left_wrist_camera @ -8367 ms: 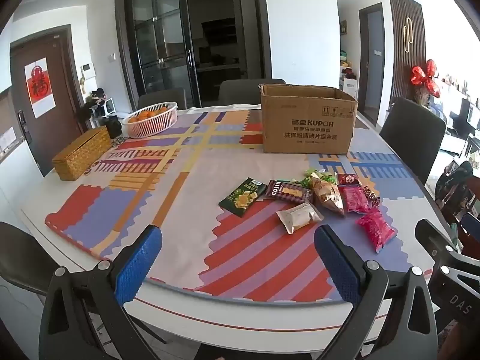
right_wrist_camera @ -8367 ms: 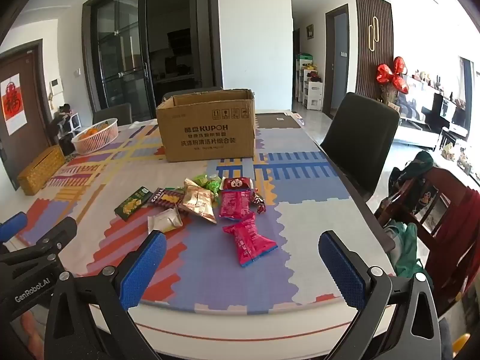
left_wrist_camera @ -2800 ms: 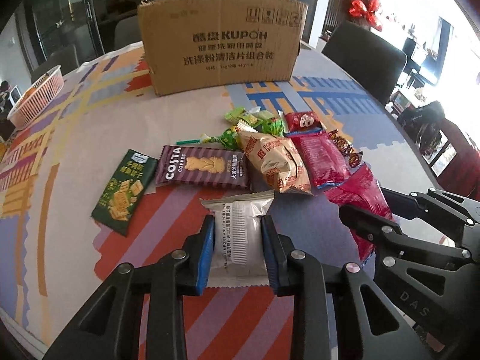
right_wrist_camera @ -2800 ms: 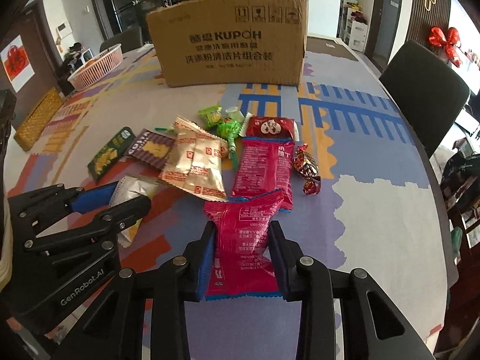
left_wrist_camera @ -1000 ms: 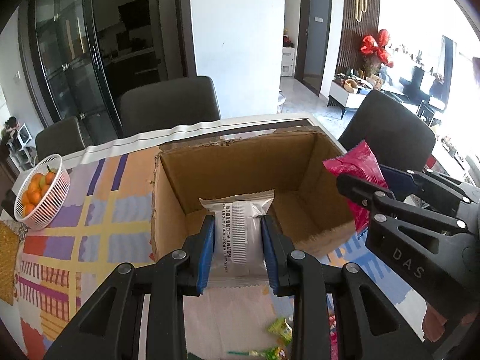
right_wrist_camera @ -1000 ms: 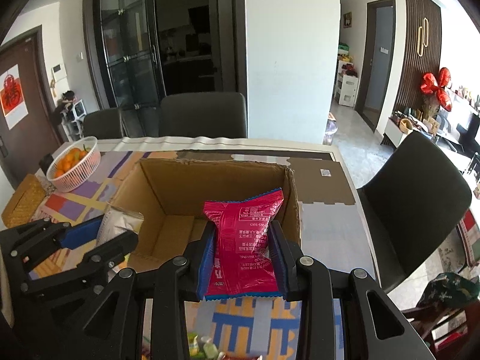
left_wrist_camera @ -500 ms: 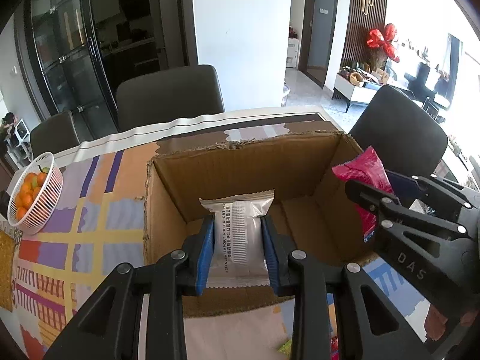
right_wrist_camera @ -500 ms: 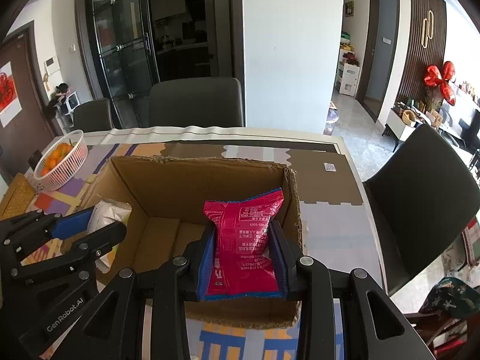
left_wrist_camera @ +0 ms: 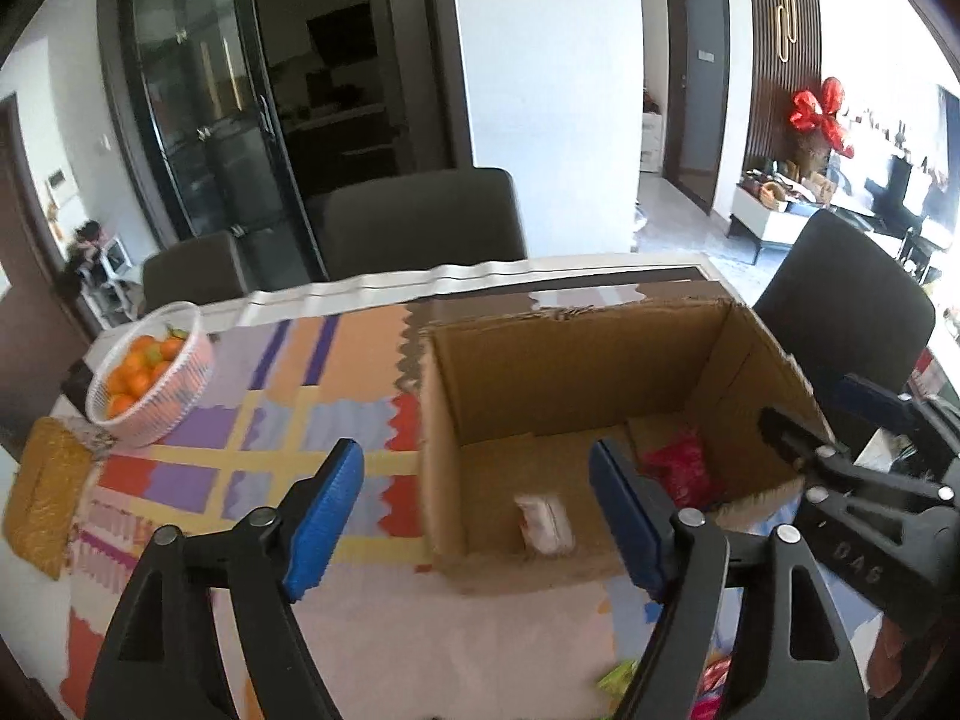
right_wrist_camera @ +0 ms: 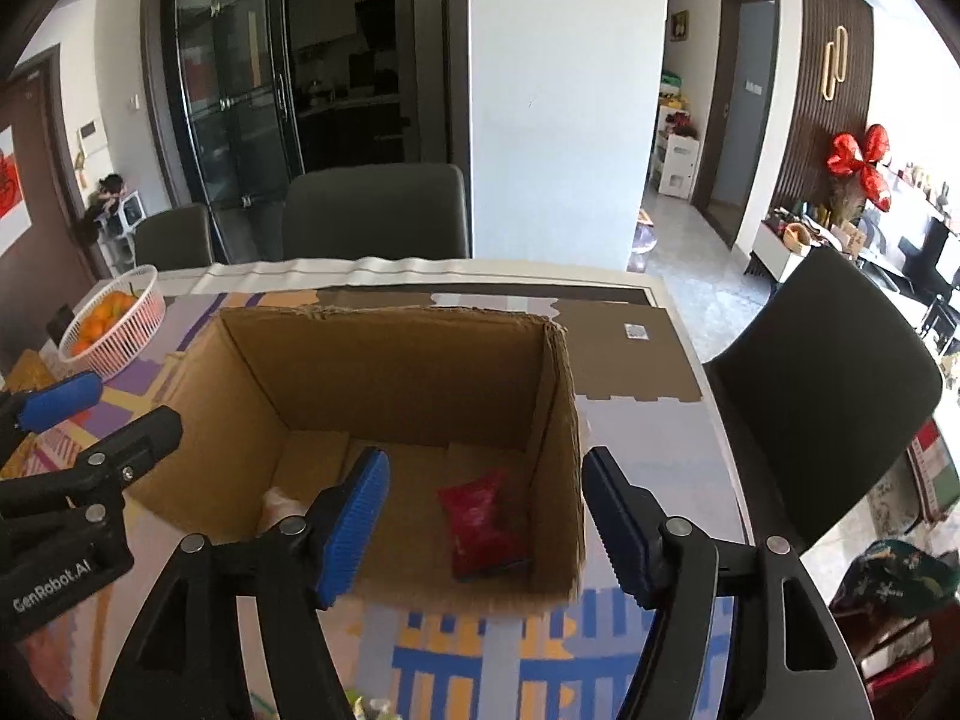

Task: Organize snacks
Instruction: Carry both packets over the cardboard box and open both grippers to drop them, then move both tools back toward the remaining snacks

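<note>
L gripper (left_wrist_camera: 474, 516) at bottom of frame, blue pads spread wide, nothing btwn. R gripper (right_wrist_camera: 486, 522) likewise spread, holding nothing. Just beyond, center frame: open cardboard box (right_wrist_camera: 384, 378) on patterned surface (left_wrist_camera: 288, 396). Inside on box floor: white snack pack (left_wrist_camera: 543, 522) left, red snack pack (right_wrist_camera: 480, 522) right. Fruit basket (left_wrist_camera: 150, 384) far left.

The tabletop (right_wrist_camera: 660, 432), covered by a patchwork-coloured mat (left_wrist_camera: 288, 396), carries an open cardboard box (right_wrist_camera: 420, 384) at its middle, a white basket of oranges (left_wrist_camera: 150, 384) toward the far left, and a woven yellow box (left_wrist_camera: 42, 498) beside that basket.
</note>
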A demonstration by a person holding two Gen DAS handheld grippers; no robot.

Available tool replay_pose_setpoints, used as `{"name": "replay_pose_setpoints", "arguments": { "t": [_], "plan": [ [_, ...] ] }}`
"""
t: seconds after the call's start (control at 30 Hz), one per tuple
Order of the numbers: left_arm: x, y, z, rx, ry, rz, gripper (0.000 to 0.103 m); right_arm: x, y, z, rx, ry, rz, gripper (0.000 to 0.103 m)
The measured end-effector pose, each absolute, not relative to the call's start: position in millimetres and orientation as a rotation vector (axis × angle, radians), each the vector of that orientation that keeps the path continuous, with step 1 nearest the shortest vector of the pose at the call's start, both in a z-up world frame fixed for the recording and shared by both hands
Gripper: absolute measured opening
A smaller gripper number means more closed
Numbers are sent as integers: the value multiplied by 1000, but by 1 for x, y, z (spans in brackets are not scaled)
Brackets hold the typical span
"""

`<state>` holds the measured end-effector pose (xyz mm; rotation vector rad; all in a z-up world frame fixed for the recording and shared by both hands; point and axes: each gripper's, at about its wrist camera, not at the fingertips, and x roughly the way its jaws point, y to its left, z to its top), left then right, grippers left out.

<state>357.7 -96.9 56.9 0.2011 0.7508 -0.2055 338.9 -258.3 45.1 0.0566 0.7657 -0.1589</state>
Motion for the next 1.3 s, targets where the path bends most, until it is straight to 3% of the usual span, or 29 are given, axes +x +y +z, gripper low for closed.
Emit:
{"name": "replay_pose_setpoints", "arguments": {
  "t": [0.23,0.83,1.3],
  "plan": [
    [307,-82,71,250,673,-190,86,291,-244,60,82,678,-180,78],
    [203,-30,80,305,595,-227,87,194,-191,56,96,707,-64,78],
    [173,9,46,357,637,-203,87,164,-141,17,79,800,18,78]
  ]
}}
